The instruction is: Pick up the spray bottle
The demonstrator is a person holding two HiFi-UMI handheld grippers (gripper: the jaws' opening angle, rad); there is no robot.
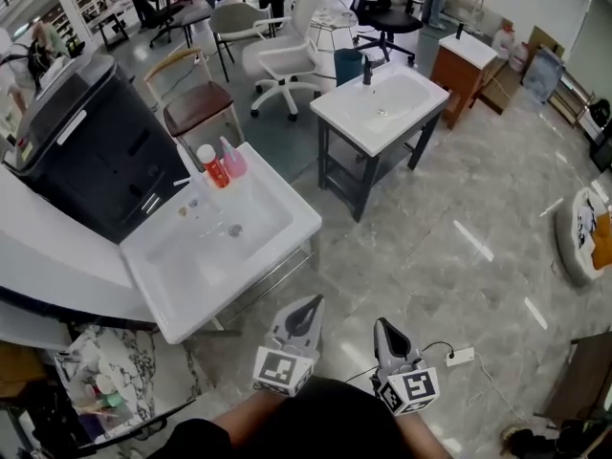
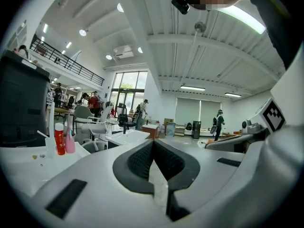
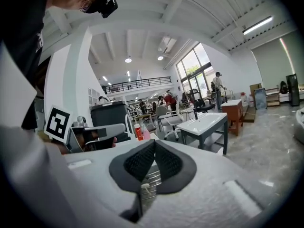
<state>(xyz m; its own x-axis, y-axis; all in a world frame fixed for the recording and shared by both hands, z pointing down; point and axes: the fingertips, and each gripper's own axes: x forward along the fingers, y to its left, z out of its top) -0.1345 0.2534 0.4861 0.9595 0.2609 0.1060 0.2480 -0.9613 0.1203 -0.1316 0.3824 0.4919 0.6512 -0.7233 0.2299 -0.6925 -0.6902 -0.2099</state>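
A pink spray bottle (image 1: 233,161) stands on the back rim of a white sink basin (image 1: 277,242), right beside a red bottle with a white cap (image 1: 212,166). Both grippers are low in the head view, well short of the basin's near corner. My left gripper (image 1: 308,306) has its jaws together with nothing between them, and so does my right gripper (image 1: 384,328). The left gripper view shows the pink spray bottle (image 2: 70,139) and red bottle (image 2: 59,139) far off to the left of the left gripper (image 2: 153,141). In the right gripper view the spray bottle (image 3: 145,133) sits small, above the right gripper (image 3: 155,142).
A black cabinet (image 1: 86,151) stands left of the basin. A second sink on a dark stand (image 1: 381,108) is farther back, with a brown stool (image 1: 199,105) and white office chairs (image 1: 287,55) behind. A power strip (image 1: 459,356) lies on the marble floor to my right.
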